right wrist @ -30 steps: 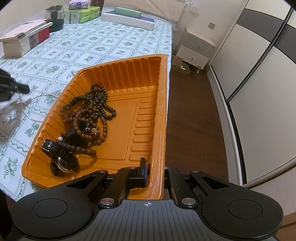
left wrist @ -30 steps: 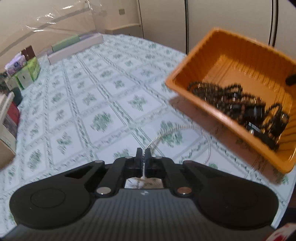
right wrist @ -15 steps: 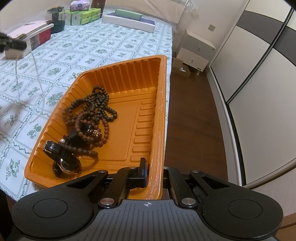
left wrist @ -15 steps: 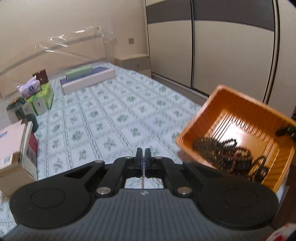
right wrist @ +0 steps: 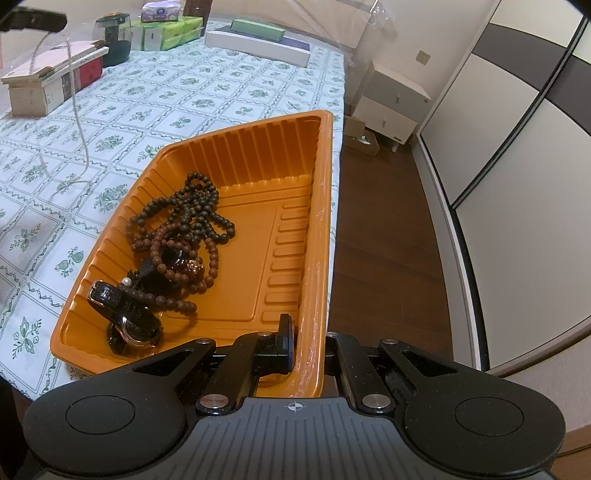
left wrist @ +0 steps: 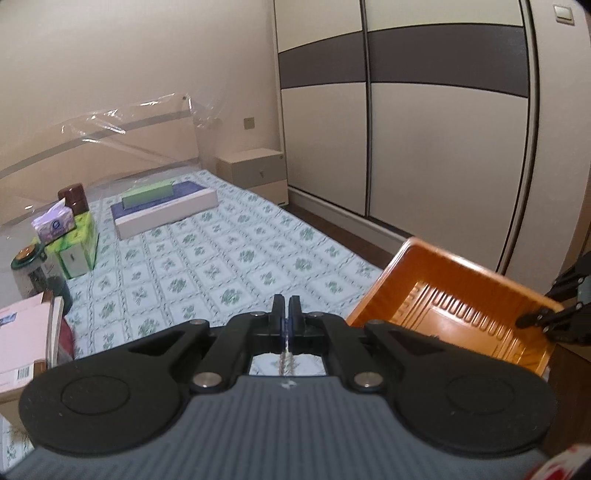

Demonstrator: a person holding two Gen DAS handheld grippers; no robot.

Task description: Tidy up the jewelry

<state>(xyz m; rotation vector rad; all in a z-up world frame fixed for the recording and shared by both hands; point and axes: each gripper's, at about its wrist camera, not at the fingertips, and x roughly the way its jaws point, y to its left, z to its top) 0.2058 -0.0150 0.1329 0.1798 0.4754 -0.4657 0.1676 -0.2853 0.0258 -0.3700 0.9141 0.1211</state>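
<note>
My left gripper (left wrist: 287,306) is shut on a thin pale chain (left wrist: 286,356) and held high above the bed. In the right wrist view that left gripper (right wrist: 33,19) sits at the top left. The chain (right wrist: 75,110) hangs from it in a long strand down to the patterned cloth. My right gripper (right wrist: 304,334) is shut on the near right rim of an orange tray (right wrist: 240,127), which is tilted off the bed's corner. Dark bead strings (right wrist: 184,229) and a black watch-like piece (right wrist: 125,314) lie in the tray. The left wrist view shows the tray (left wrist: 461,295) and my right gripper (left wrist: 543,319) at the right.
A bed with a green-patterned cloth (right wrist: 184,88) bears a long white box (right wrist: 258,46), tissue packs (right wrist: 166,33), a dark jar (right wrist: 112,33) and a flat carton (right wrist: 48,79). To the right lie wooden floor (right wrist: 384,240), a nightstand (right wrist: 391,110) and wardrobe doors (right wrist: 517,147).
My left gripper has risen and tipped up, drawing the chain off the cloth so it hangs. The tray and my right gripper have stayed where they were.
</note>
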